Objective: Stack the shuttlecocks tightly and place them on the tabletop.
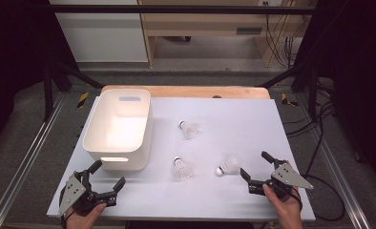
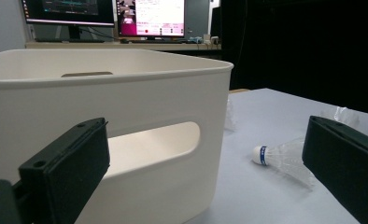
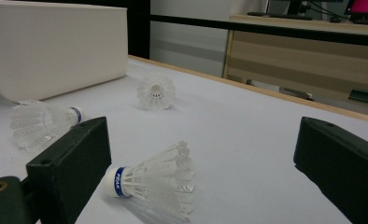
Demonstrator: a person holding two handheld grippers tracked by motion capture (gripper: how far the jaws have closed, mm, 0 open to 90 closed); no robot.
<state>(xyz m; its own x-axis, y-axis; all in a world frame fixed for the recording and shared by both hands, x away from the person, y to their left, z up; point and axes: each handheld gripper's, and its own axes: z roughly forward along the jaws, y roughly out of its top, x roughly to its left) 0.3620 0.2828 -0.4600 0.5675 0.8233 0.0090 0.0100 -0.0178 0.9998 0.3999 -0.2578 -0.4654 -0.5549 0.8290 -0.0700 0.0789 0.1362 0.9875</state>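
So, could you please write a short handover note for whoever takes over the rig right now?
Left claw: open, empty, at the near corner of the white bin.
Right claw: open, empty, facing the nearest shuttlecock.
Middle shuttlecock and far shuttlecock lie on the white table.
Done: nothing; the bin looks empty.
Left: probably all three shuttlecocks into the bin.

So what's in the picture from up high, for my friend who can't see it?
Three white shuttlecocks lie on a pale table: a far one, a middle one and a right one, beside an empty white bin. Near the front edge, a person's hands hold the open left gripper and open right gripper.
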